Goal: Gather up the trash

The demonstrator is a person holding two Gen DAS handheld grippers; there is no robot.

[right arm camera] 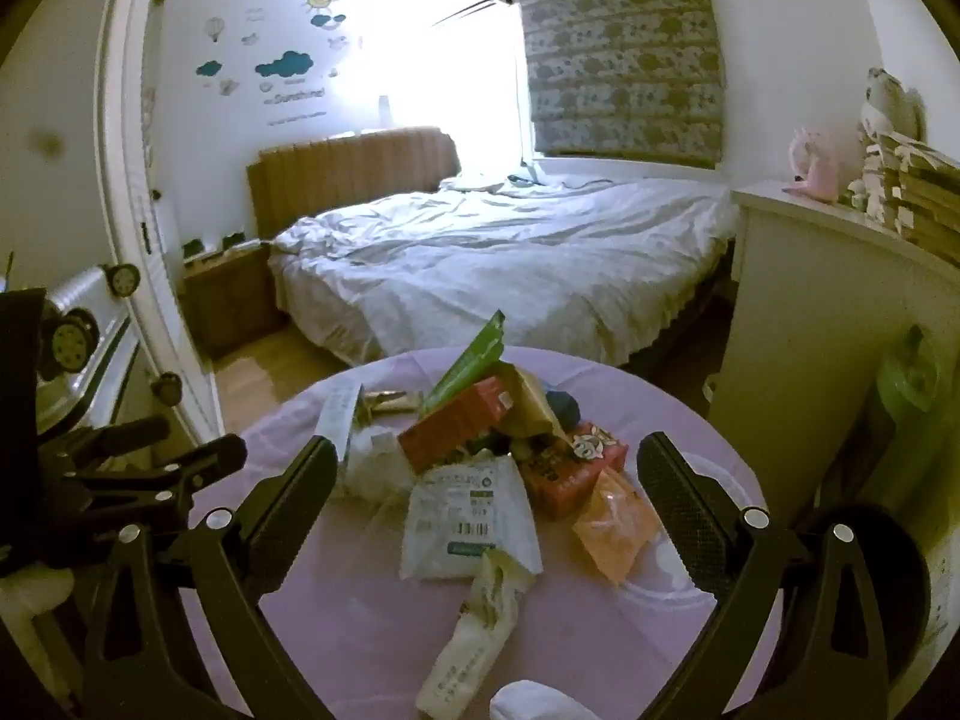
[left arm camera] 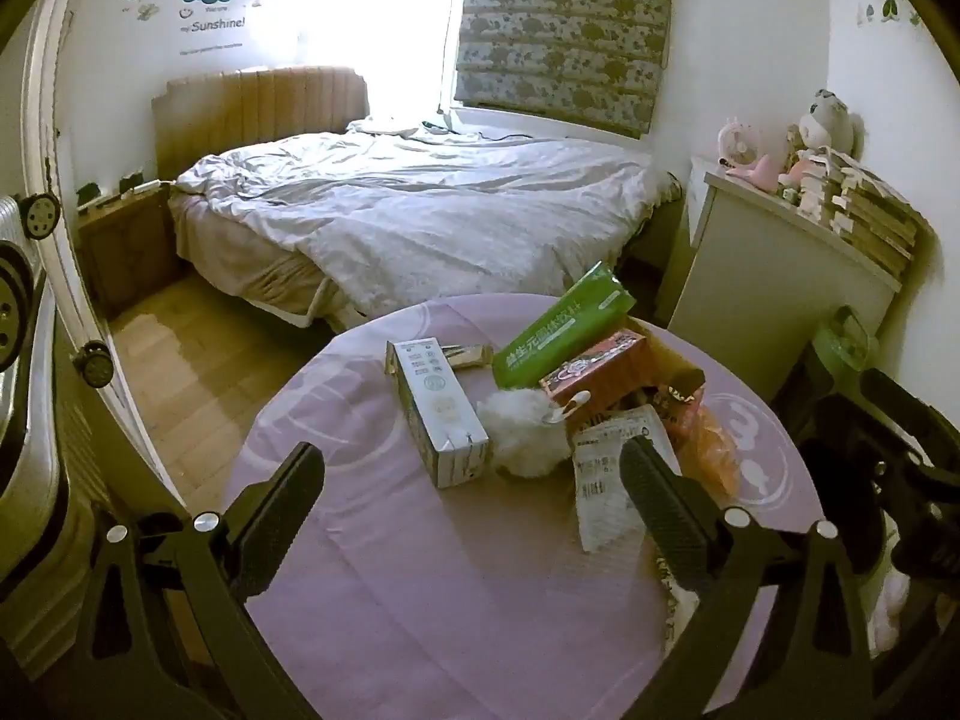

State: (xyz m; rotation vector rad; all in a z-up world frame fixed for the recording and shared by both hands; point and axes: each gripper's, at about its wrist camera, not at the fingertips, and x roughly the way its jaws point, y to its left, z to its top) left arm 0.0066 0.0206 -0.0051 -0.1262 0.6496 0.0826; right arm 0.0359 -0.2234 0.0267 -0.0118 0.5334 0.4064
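Both grippers (left arm camera: 474, 480) (right arm camera: 486, 474) gape over seemingly untouched trash (right arm camera: 480, 480).

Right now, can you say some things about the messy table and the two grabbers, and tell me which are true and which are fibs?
1. Both the left gripper and the right gripper are open. True.
2. The trash lies on a round table with a purple cloth. True.
3. The green packet lies flat on the floor. False: it leans on the pile on the table.
4. The left gripper holds the white box. False: the box lies on the table, untouched.
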